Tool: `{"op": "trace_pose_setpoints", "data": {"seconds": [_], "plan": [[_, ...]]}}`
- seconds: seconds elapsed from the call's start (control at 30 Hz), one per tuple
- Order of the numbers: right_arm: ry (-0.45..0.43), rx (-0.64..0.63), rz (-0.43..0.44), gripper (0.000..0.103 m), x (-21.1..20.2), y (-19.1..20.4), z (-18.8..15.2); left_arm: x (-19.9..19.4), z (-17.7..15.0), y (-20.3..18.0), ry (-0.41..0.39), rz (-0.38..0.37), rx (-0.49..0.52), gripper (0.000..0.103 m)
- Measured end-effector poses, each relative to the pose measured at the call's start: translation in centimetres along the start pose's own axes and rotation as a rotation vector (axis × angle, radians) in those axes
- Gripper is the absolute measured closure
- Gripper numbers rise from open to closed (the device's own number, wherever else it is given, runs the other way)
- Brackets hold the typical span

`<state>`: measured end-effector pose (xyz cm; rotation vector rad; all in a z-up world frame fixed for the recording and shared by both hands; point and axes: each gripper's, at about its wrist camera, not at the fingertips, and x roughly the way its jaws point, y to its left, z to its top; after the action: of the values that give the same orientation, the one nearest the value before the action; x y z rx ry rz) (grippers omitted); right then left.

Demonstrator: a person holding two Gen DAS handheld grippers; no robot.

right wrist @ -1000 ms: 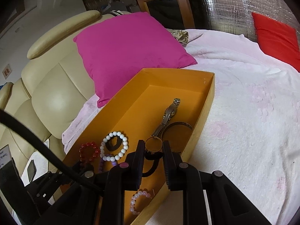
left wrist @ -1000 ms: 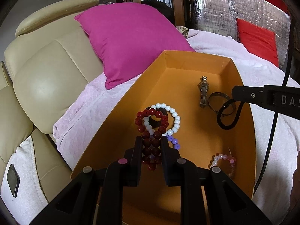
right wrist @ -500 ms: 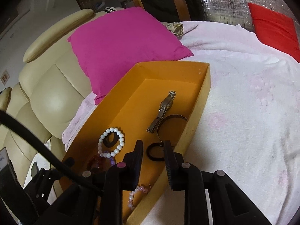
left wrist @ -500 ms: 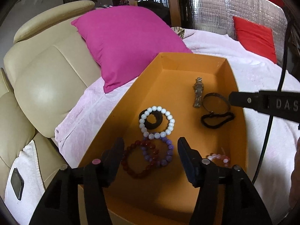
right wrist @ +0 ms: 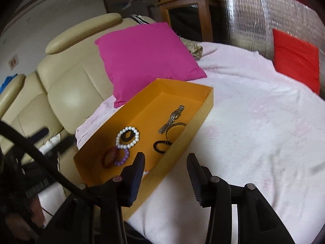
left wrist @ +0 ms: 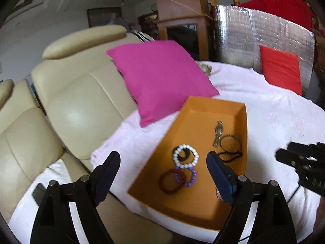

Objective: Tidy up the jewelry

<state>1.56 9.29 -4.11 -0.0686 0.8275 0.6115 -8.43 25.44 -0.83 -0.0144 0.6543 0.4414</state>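
While both your grippers hung empty over the orange box (left wrist: 242,122), every piece of jewelry lay inside it.

Your left gripper (left wrist: 162,174) was spreading wide, nothing between its jaws, with the red bracelet (left wrist: 169,182) just ahead of it. Your right gripper (right wrist: 165,174) was opening too, empty, straddling the box's near wall, the black hair tie (right wrist: 160,146) ahead and left.
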Motion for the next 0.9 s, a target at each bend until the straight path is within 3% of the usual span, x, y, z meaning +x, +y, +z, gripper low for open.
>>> {"op": "trace_pose_setpoints", "data": {"seconds": [0.17, 0.43, 0.7, 0.9], "plan": [[-0.039, -0.053, -0.035, 0.056, -4.2, 1.0, -0.3, -3.5, 1.0, 1.4, -0.051, 0.014, -0.018, 0.016], [-0.128, -0.080, -0.066, 0.050, -11.1, 3.0, -0.2, -9.5, 1.5, 2.0, -0.148, 0.150, 0.001, 0.013], [-0.208, -0.084, -0.081, 0.045, -15.9, 5.1, -1.0, -13.5, 1.5, 1.8, -0.172, 0.173, 0.038, 0.013], [-0.221, -0.086, -0.124, 0.042, -16.4, 6.3, -1.8, -15.2, 1.9, 2.3, -0.194, 0.157, -0.018, 0.012]]}}
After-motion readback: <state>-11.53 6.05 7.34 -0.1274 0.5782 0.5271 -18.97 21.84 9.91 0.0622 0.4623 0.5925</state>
